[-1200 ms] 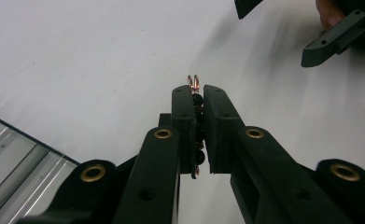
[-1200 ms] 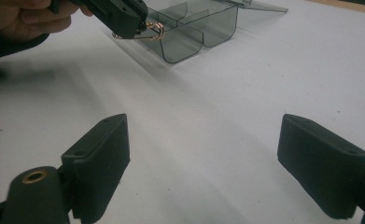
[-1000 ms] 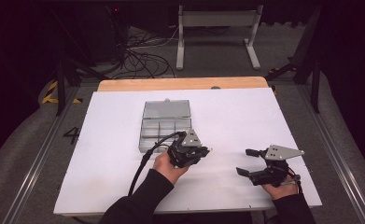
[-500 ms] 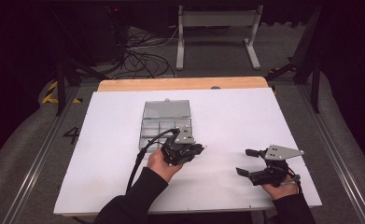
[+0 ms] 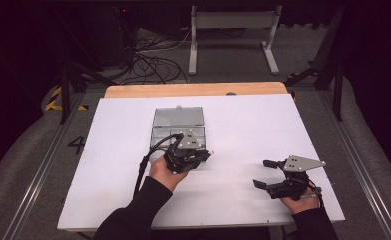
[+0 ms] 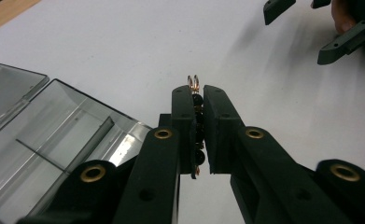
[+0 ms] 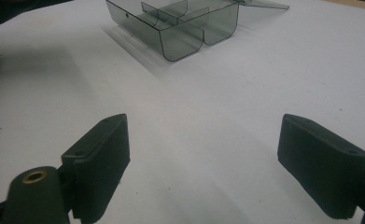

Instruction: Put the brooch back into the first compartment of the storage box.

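Left gripper view has the bracelet (image 6: pixel 197 100) at its centre: a short string of dark beads with copper-coloured wire loops, pinched between the two black jaws of the left gripper (image 6: pixel 197 93), which is clenched on it. The loops stick out past the jaw tips, and the beads run down the narrow gap between the pads. Below and to the left of the jaws in this view lies the clear box (image 6: pixel 54 135), a smoky plastic tray with dividers (its lid folded back flat on the table).

In the high view the left gripper (image 5: pixel 203 154) hangs at the near edge of the box (image 5: pixel 178 120), on the white table (image 5: pixel 243 125). The right gripper (image 5: pixel 263 173) rests well apart, near the table's right front; its jaws stand wide, holding nothing.
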Available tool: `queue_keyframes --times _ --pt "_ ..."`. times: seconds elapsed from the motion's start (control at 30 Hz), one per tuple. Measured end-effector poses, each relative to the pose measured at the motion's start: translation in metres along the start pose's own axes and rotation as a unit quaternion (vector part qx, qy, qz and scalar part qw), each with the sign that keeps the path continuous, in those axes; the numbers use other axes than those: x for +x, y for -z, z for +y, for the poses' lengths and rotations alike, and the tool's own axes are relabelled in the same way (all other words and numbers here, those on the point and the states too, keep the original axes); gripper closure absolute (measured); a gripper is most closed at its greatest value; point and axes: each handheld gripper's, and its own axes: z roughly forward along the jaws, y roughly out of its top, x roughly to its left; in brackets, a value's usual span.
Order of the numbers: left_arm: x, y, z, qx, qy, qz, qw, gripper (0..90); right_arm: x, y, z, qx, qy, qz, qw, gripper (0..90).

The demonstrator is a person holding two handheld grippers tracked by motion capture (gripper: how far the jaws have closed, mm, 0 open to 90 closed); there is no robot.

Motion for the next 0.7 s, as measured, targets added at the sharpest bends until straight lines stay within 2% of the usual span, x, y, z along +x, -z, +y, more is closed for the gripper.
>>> queue_keyframes --times 0.7 --pt "0.029 0.036 -0.009 -0.001 0.015 0.041 0.999 83.8 0.0 -0.001 0.0 0.002 0.001 0.001 1.0 16.8"
